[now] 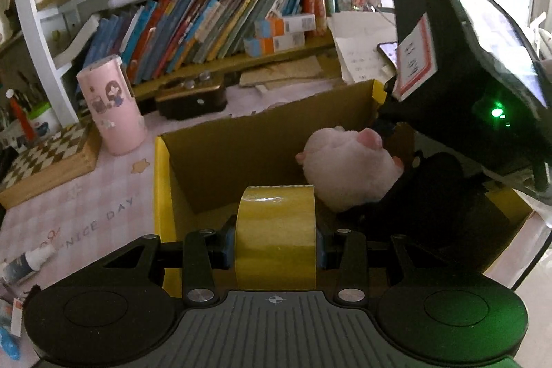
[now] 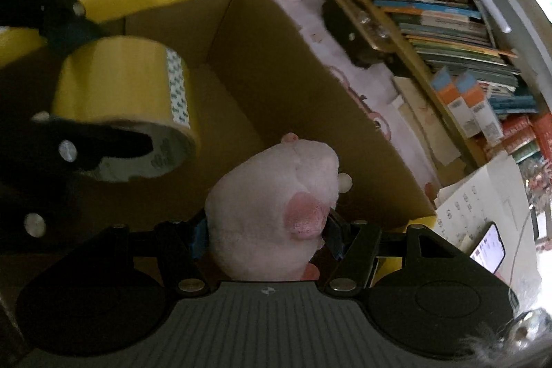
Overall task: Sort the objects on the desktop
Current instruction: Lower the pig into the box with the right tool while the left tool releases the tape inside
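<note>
Two things are in my grip, and both hang over the same open cardboard box [image 1: 220,157]. My left gripper [image 1: 275,245] is clamped on the roll of yellow tape [image 1: 275,237], its pads pressing the roll's two flat sides, so the roll stands on edge with its curved band facing my camera and its axis running across from finger to finger. My right gripper [image 2: 265,231] is closed round the pink plush toy [image 2: 272,206], which bulges out past the fingers, its darker pink patch turned toward the right pad.

What the next move turns on, as I judge it, is where each load sits against the box walls. In the left wrist view the tape is just inside the near yellow rim [image 1: 162,195], close to the box's near-left corner, with brown floor ahead of it. The plush toy lies to the right of the tape and deeper in, toward the box's middle, and the right gripper's dark body fills the right half of the box. In the right wrist view the tape hangs up and to the left of the toy; the two are near but apart.

So the left hand is nearer the rim and the right nearer the centre. Whether either thing touches the box floor I cannot tell.
</note>
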`<state>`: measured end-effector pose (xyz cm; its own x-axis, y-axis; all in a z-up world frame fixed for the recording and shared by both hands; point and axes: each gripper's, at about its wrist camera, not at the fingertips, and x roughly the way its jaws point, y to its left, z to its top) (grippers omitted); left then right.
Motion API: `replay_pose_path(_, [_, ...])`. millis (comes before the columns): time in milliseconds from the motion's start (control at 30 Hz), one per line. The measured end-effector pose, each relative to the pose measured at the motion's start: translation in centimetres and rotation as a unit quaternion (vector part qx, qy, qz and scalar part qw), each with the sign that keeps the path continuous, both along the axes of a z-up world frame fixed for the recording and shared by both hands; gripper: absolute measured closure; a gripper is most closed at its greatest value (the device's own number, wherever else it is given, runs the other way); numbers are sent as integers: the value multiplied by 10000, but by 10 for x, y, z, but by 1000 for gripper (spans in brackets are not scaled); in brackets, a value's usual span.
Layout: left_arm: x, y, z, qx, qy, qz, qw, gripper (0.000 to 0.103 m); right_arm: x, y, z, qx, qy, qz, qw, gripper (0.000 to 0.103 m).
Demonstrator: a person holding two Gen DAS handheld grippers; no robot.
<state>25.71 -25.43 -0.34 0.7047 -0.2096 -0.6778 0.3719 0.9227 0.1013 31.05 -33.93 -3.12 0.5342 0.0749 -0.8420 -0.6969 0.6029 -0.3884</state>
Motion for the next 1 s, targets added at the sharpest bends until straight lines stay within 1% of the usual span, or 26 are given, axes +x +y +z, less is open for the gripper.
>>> replay_pose_path(100, [1, 1, -3, 13, 42, 83, 10000, 63, 6, 1, -6, -87, 141, 18, 9999, 41])
replay_pose_path(233, [0, 1, -5, -3, 53, 164, 9999, 63, 8, 1, -13, -222, 135, 40, 9997, 40])
replay_pose_path(300, [0, 3, -4, 12, 7, 222, 9998, 63, 9, 2, -13, -228, 106, 31, 9997, 37])
replay_pose_path(333, [0, 3, -4, 16, -30, 264, 9996, 63, 7, 2, -11, -200, 38, 63, 9998, 28])
replay_pose_path(367, [-1, 4, -2, -6, -95, 297, 9995, 62, 5, 2, -9, -163, -84, 128, 9997, 17])
replay_pose_path(400, [-1, 6, -1, -29, -95, 307, 9995, 61, 2, 2, -6, -121, -246, 211, 9994, 14])
replay_pose_path(433, [-1, 8, 1, -91, -156, 306, 9994, 61, -1, 1, -3, -88, -373, 274, 9989, 14])
replay_pose_path(500, [-6, 12, 9, -261, -347, 295, 9986, 56, -4, 1, 3, -79, -514, 294, 9982, 14])
replay_pose_path(567, [-10, 14, 18, -327, -550, 309, 9975, 54, -7, -1, 10, -6, -636, 231, 9977, 14])
replay_pose_path(700, [-23, 15, 34, -274, -935, 313, 9948, 43, -17, -6, 31, 337, -888, 65, 9955, 14])
replay_pose_path(733, [-26, 15, 38, -279, -1039, 332, 9936, 42, -21, -8, 37, 434, -959, 4, 9944, 14])
replay_pose_path(867, [-38, 21, 49, -390, -1277, 491, 9898, 30, -35, -14, 57, 802, -1308, -328, 9876, 14])
replay_pose_path(933, [-45, 24, 52, -438, -1373, 525, 9882, 27, -44, -17, 64, 911, -1504, -474, 9833, 14])
replay_pose_path(1000, [-53, 26, 55, -440, -1442, 527, 9872, 19, -54, -19, 71, 1081, -1655, -621, 9783, 14])
